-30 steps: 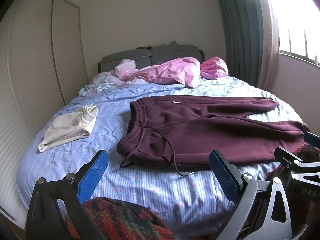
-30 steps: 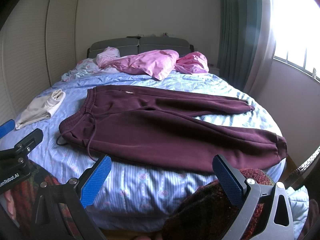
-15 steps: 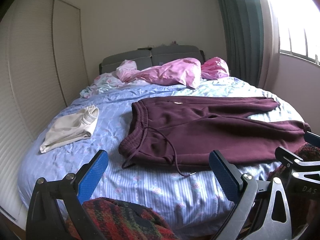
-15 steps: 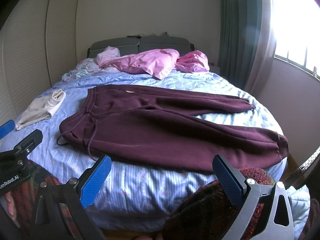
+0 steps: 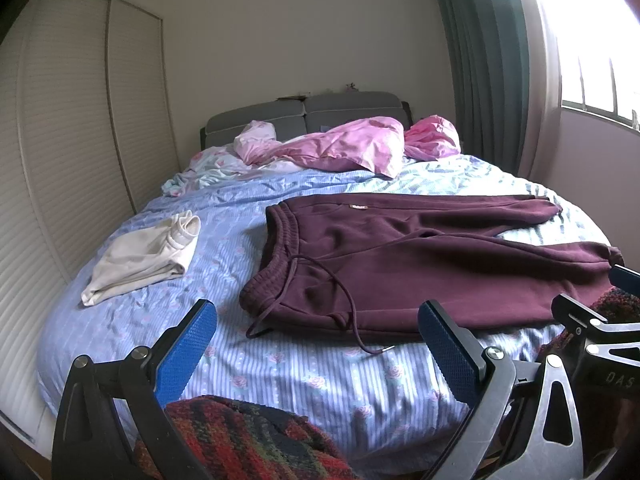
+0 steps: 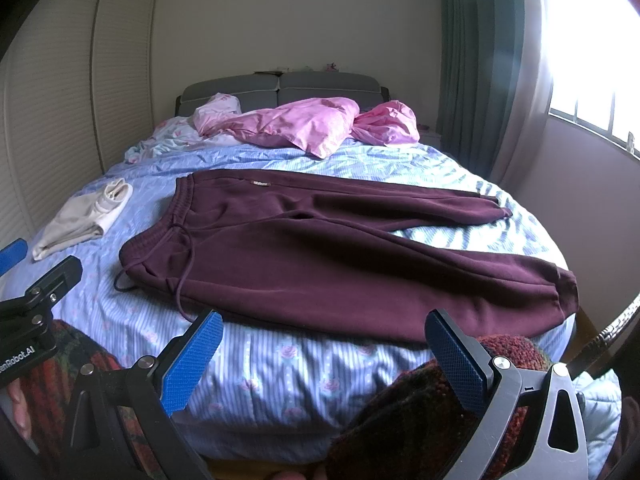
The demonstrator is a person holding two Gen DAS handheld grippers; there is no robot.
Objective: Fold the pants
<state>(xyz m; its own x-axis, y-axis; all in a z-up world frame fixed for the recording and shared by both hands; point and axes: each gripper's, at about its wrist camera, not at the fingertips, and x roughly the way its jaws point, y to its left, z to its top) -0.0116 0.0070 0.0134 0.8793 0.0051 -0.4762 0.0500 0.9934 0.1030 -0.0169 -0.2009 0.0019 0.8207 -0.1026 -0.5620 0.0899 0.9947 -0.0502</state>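
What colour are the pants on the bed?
Dark maroon pants, plain, with a matching drawstring; clearest in the right wrist view.

A folded cream garment (image 5: 140, 256) lies on the blue striped bedsheet (image 5: 320, 380) at nine o'clock. At twelve, a crumpled pink duvet (image 5: 352, 146) rests against the grey headboard (image 5: 304, 114); green curtains (image 5: 488, 60) hang at two.
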